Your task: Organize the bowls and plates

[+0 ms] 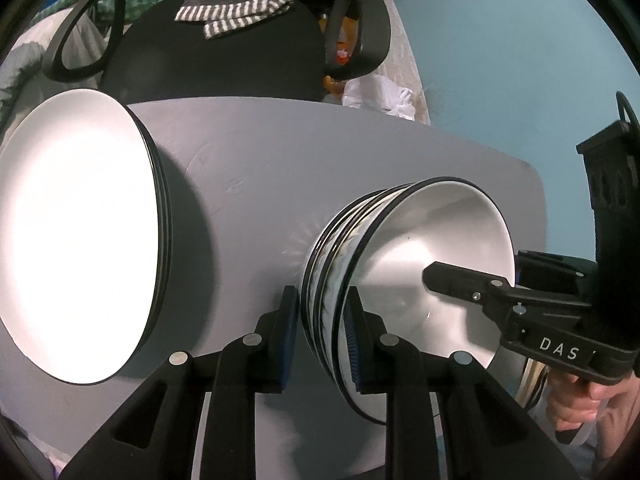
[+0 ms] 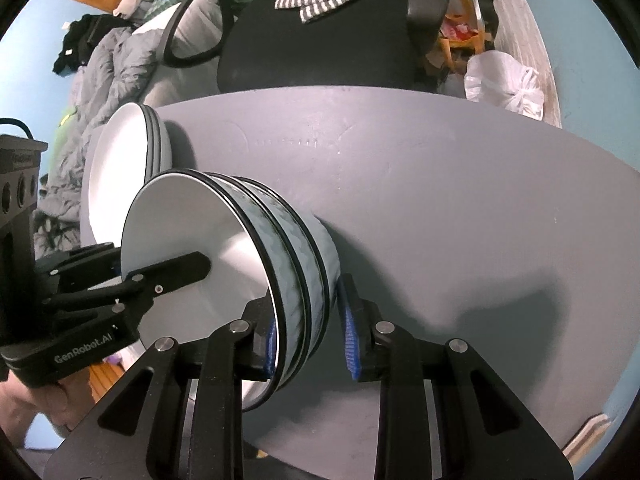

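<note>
Low in both frames, the left gripper point(image 1: 322, 332) and right gripper point(image 2: 308, 332) each pinch opposite rims of the nested stack of white black-rimmed bowls point(image 1: 420, 256). Only the right wrist view shows the bowls' blue patterned outsides. Farther left lies the stack of white plates point(image 1: 76, 236) on the grey table point(image 2: 440, 184).

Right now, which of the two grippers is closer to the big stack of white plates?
Left. The left gripper straddles the bowl stack's rim on the side facing the plates; the right gripper straddles the far rim.
</note>
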`<act>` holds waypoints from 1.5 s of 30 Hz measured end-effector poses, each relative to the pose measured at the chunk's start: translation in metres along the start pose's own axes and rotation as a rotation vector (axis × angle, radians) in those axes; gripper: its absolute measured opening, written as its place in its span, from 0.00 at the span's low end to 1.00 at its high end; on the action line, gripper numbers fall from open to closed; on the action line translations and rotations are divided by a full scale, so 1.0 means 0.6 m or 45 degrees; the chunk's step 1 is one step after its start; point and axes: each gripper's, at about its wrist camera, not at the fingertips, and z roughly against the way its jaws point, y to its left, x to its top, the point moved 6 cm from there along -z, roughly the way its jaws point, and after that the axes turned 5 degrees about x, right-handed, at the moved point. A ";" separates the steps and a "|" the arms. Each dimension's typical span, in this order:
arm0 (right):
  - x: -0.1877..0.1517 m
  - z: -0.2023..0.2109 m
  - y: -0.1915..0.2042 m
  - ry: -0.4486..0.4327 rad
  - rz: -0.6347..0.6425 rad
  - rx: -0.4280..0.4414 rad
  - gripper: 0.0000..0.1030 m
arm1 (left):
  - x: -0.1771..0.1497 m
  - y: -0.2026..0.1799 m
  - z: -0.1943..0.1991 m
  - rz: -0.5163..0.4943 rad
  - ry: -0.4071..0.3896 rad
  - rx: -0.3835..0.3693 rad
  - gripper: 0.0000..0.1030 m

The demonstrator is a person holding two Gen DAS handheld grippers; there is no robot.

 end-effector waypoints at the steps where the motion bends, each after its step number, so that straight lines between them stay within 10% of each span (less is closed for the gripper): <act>1: 0.000 0.000 0.000 -0.001 -0.003 0.000 0.25 | -0.002 0.001 0.001 0.003 -0.002 -0.004 0.22; 45: 0.059 -0.002 0.247 -0.051 0.233 0.008 0.23 | -0.053 0.179 0.139 0.294 -0.197 0.079 0.19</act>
